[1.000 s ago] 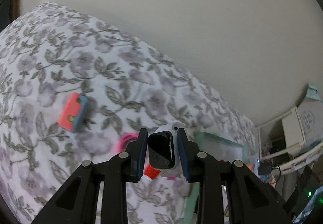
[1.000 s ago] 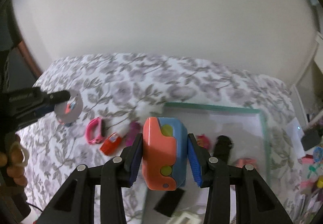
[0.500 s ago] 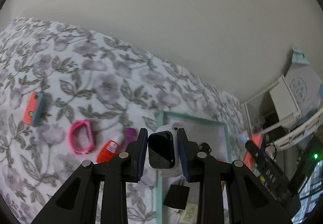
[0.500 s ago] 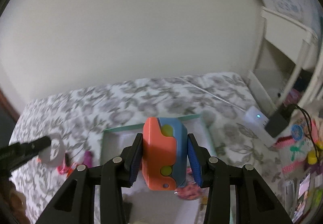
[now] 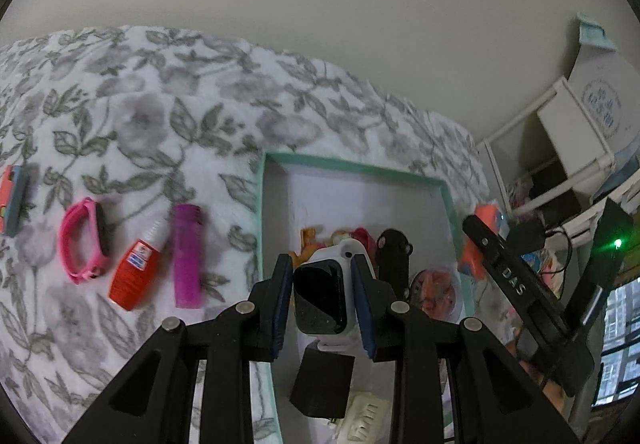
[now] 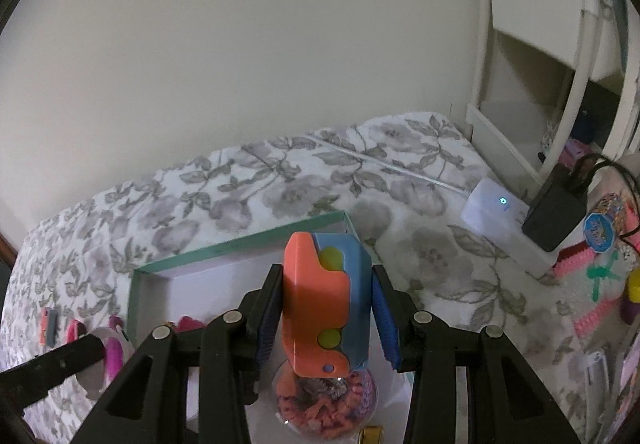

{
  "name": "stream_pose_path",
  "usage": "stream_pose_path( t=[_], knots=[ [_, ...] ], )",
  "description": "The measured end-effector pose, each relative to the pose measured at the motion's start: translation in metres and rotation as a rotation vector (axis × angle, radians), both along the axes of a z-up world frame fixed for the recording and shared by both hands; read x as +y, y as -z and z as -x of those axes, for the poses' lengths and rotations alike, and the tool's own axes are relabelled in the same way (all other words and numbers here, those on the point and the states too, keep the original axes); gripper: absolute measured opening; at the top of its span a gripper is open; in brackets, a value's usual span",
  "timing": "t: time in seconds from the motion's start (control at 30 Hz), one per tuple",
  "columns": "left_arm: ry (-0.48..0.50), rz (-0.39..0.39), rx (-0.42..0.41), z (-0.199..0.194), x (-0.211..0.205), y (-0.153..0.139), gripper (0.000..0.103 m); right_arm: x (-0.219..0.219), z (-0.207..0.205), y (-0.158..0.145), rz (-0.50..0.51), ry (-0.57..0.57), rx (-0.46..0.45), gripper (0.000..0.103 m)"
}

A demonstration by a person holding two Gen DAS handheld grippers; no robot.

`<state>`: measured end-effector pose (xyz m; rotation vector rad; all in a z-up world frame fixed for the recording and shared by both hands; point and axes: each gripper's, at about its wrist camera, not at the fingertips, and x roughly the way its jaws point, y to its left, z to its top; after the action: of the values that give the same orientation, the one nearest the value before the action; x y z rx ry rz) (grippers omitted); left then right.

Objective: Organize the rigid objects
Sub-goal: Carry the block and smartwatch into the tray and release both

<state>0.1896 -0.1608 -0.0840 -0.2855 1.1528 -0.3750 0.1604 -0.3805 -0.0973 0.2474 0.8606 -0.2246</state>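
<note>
Swung across the flowered bed (image 5: pixel 168 115) since a second ago, both claws, now over the green-rimmed tray (image 5: pixel 276 159) rather than the bare blanket. Left claw (image 5: pixel 323 308) clenched on a white smartwatch (image 5: pixel 320 296), dark screen facing the camera, hanging above the tray's near half. Right claw (image 6: pixel 326 318) clenched on an orange-and-blue block (image 6: pixel 324 304) (yellow dots on its face), held above the tray (image 6: pixel 240 244) near its right rim, over a clear round tub of orange bits (image 6: pixel 324 392). Inside the tray: a black plug (image 5: pixel 322 384), a black strap-like piece (image 5: pixel 394 256), small red and orange toys, too blurred to name. Left on the blanket beside the tray, in a row: purple tube (image 5: pixel 187 256), red bottle (image 5: pixel 134 276), pink wristband (image 5: pixel 84 244), and another orange-and-blue block (image 5: pixel 14 203) at the far edge.
</note>
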Motion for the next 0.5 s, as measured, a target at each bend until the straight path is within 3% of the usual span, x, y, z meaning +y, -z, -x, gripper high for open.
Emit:
stream_pose_path(
  t=[0.5],
  knots=[
    [0.023, -0.026, 0.03, -0.007, -0.017, 0.028, 0.031, 0.002, -0.012, 0.029, 0.031, -0.028, 0.05, 0.045]
  ],
)
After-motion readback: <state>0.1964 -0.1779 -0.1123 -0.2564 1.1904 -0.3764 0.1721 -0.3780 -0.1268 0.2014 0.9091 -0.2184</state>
